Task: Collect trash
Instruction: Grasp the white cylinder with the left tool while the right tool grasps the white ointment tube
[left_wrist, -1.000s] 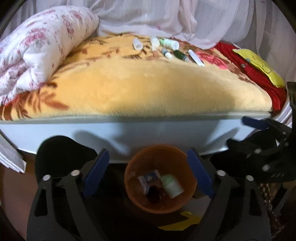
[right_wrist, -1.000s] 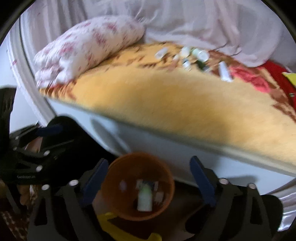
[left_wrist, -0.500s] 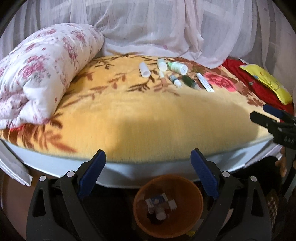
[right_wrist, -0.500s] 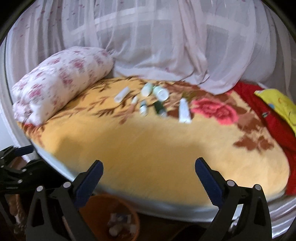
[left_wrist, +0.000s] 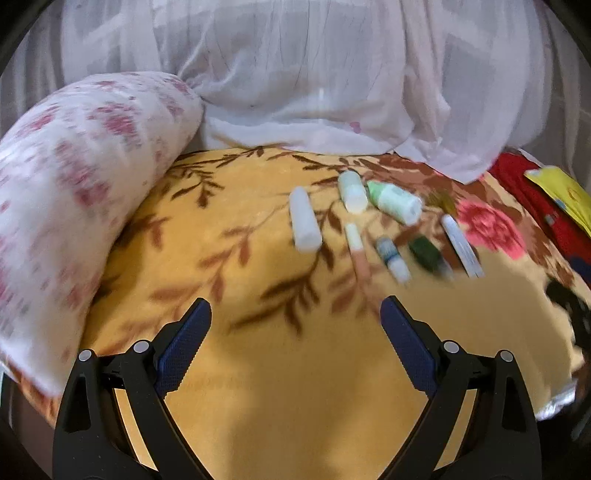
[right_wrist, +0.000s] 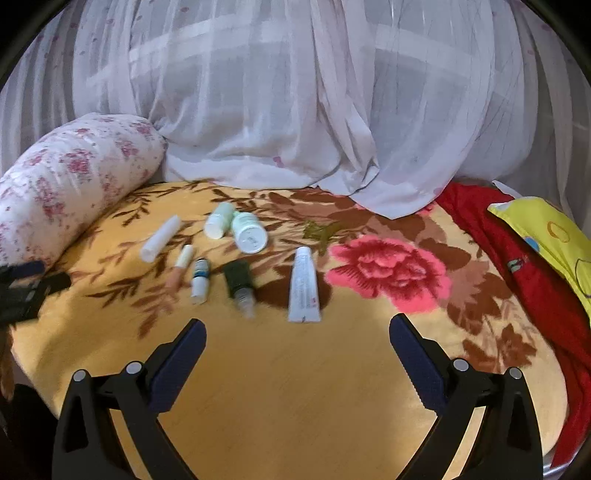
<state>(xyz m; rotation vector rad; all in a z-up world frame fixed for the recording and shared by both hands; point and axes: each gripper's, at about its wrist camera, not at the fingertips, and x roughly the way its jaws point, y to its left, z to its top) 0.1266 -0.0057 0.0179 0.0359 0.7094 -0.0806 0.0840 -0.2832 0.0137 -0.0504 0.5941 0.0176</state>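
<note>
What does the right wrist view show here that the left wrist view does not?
Only the right wrist view shows the other tongs at its left edge and the white tube's flat crimped end sharply. Only the left wrist view shows a blurred dark shape at its right edge. Both share the yellow blanket, floral pillow, green-white bottle and open, empty tongs.

A bed (right_wrist: 295, 387) is covered by a yellow blanket (right_wrist: 258, 369) printed with brown leaves and a pink flower (right_wrist: 388, 273). Left of the flower a white tube (right_wrist: 303, 286) is laid, then a dark green bottle (right_wrist: 238, 278), a small blue-and-white vial (right_wrist: 200, 280) and a pinkish stick (right_wrist: 180, 266). Behind these, two pale green bottles (right_wrist: 249, 232) and a white cylinder (right_wrist: 160, 239) are seen. A rolled floral quilt (right_wrist: 70, 173) is placed far left of the flower, a red cloth (right_wrist: 517, 258) to its right.
</note>
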